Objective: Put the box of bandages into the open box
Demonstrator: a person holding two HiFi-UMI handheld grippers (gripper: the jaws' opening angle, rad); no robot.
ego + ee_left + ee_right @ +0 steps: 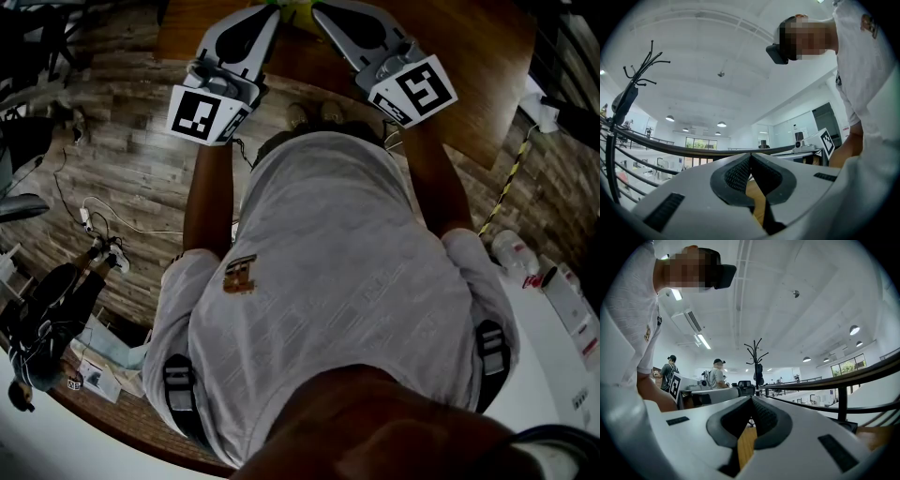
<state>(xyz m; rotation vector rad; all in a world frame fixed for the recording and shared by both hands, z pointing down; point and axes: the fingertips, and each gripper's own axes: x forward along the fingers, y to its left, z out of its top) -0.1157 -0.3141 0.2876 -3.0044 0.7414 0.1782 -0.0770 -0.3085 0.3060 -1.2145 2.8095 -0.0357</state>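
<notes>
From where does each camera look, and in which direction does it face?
Head view: on the person's head, facing steeply down; shows the white shirt, both forearms, and the left gripper and right gripper above the wooden table.
Left gripper view: rides the left gripper, facing level past shut jaws toward the railing; shirt at right.
Right gripper view: rides the right gripper, likewise level, jaws shut; shirt at left.
Shared: both gripper views show the coat stand and railing.
</notes>
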